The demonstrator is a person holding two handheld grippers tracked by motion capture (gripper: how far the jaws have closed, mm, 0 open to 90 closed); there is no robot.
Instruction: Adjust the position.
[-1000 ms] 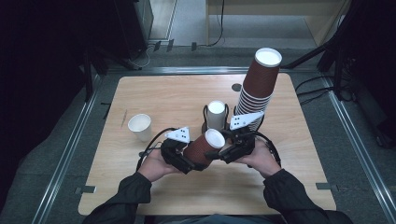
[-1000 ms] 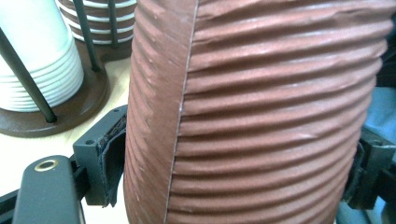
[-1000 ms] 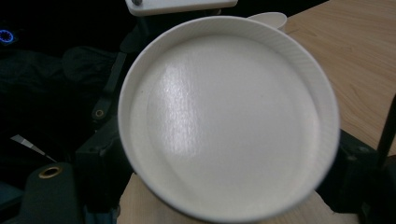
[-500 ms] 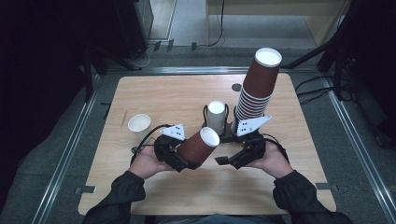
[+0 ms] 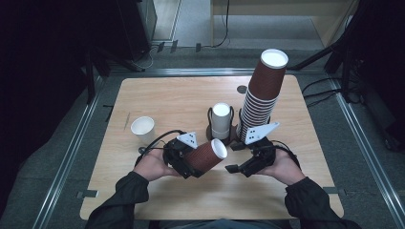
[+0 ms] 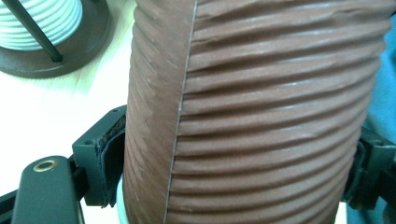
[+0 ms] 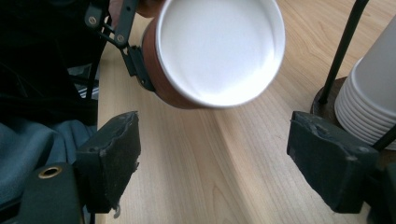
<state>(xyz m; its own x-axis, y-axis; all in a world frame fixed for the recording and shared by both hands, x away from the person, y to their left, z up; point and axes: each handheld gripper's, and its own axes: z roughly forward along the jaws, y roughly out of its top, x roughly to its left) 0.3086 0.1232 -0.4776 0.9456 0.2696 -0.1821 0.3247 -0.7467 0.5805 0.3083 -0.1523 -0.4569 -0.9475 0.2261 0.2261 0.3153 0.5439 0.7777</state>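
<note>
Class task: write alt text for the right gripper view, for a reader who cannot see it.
A brown ribbed paper cup, white inside, is held tilted by the left gripper over a wooden table. The right gripper stands open and empty below it, with a holder of stacked white cups at right.

the ribbed brown paper cup (image 6: 261, 121) looks matt, the table (image 5: 167, 95) pale smooth wood.

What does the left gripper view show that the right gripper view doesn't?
The left gripper view shows the brown cup from the side: ribbed wall, vertical seam, and the left gripper's pads pressing on it. The right gripper view shows that cup's white inside through its open mouth, with the right gripper open over bare table. Both share the brown cup and the stack of white cups in its dark wire holder.
</note>
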